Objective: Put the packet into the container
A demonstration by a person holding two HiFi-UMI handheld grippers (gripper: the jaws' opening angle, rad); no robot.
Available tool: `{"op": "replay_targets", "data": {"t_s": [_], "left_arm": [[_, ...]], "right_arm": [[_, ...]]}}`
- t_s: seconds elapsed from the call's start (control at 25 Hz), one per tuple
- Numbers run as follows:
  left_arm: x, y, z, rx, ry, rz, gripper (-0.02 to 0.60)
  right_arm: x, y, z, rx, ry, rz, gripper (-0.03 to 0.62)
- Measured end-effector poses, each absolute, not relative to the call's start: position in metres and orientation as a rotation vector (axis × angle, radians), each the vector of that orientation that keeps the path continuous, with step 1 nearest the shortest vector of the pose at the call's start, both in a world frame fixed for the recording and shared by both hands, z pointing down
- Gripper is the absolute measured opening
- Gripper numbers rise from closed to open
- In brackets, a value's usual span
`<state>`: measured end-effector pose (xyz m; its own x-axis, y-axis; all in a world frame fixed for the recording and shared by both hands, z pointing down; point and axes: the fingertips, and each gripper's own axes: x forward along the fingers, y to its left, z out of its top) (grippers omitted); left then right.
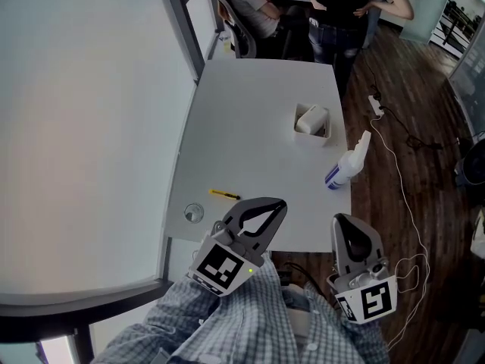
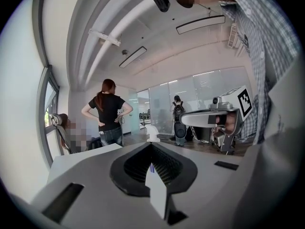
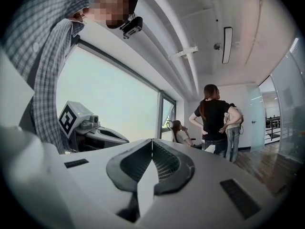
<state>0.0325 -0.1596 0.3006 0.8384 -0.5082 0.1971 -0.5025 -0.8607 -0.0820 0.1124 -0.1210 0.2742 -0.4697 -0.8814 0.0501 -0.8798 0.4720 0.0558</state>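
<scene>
A small white square container (image 1: 311, 122) stands on the white table (image 1: 250, 112) near its right edge, with a white packet (image 1: 309, 118) lying in it. Both grippers hover over the table's near edge, well short of the container. My left gripper (image 1: 281, 204) is shut and holds nothing; in the left gripper view its jaws (image 2: 151, 145) meet in a closed seam. My right gripper (image 1: 339, 219) is to the right of it, also shut and empty, and its jaws (image 3: 152, 141) are pressed together in the right gripper view.
A white spray bottle (image 1: 347, 165) lies at the table's right edge, nearer than the container. A yellow pen (image 1: 224, 195) and a small round glass (image 1: 194, 213) sit near the front left. A seated person (image 1: 254, 10) and a standing person (image 1: 348, 6) are at the far end. A cable (image 1: 405, 196) trails on the floor.
</scene>
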Motion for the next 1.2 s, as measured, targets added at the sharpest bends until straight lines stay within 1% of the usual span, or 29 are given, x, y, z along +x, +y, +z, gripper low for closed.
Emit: {"op": "replay_targets", "data": {"t_s": [1.2], "left_arm": [[0.049,-0.150,0.311,-3.026,0.789,-0.360,0.008]], "right_arm": [[0.121,-0.119,0.280,1.577,-2.618,-0.002,0.015]]}}
